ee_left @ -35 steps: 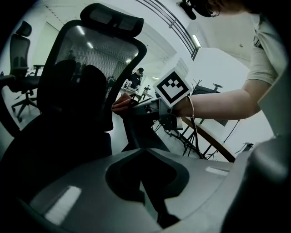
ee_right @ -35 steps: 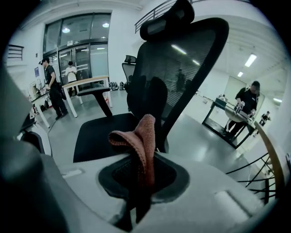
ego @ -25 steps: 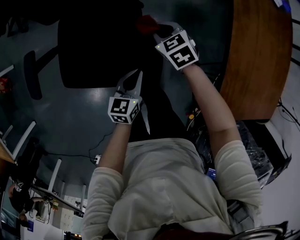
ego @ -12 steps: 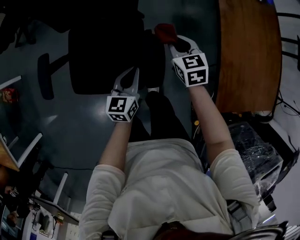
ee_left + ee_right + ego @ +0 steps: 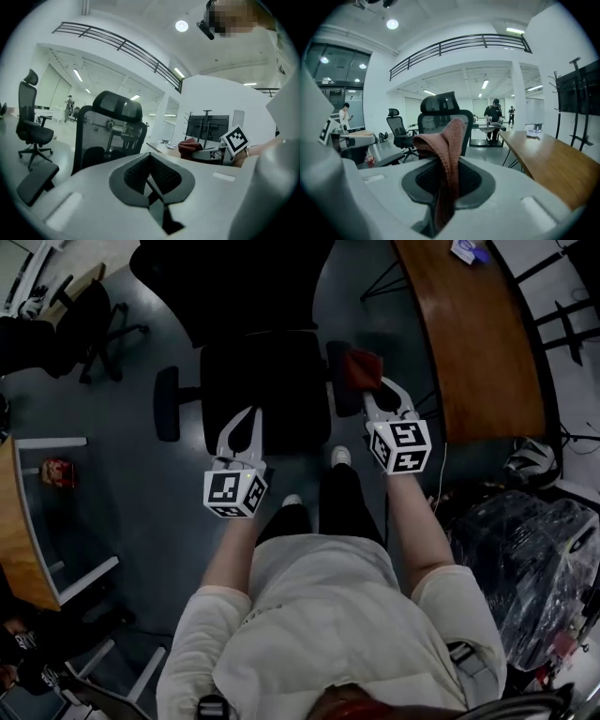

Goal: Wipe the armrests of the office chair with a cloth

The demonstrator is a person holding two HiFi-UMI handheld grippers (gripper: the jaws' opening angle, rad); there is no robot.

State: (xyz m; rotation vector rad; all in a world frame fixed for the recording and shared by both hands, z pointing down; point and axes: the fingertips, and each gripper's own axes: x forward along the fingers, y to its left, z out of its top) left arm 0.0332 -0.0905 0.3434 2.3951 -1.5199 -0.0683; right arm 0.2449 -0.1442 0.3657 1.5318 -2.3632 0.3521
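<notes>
Reddish-pink knitted cloth (image 5: 447, 150) is clamped between the fingers (image 5: 476, 180) of the right gripper (image 5: 375, 395), with a loose fold left standing beyond the tips so that fabric, not plastic, is presented to the surface to be cleaned. In the head view, the cloth is held at the right-hand padded black armrest (image 5: 337, 379) of the black mesh-backed office chair (image 5: 262, 390); contact with the pad cannot be confirmed from above. The left gripper (image 5: 246, 423) is held over the front of the seat, its fingers (image 5: 136, 173) closed together on nothing, apparently kept clear of the working side. The opposite black armrest (image 5: 169, 404) is well apart from both grippers and is judged not yet reached. The brown wooden tabletop (image 5: 478, 343) lies near the right side, so a wiping stroke along the armrest is to be kept short of it.
</notes>
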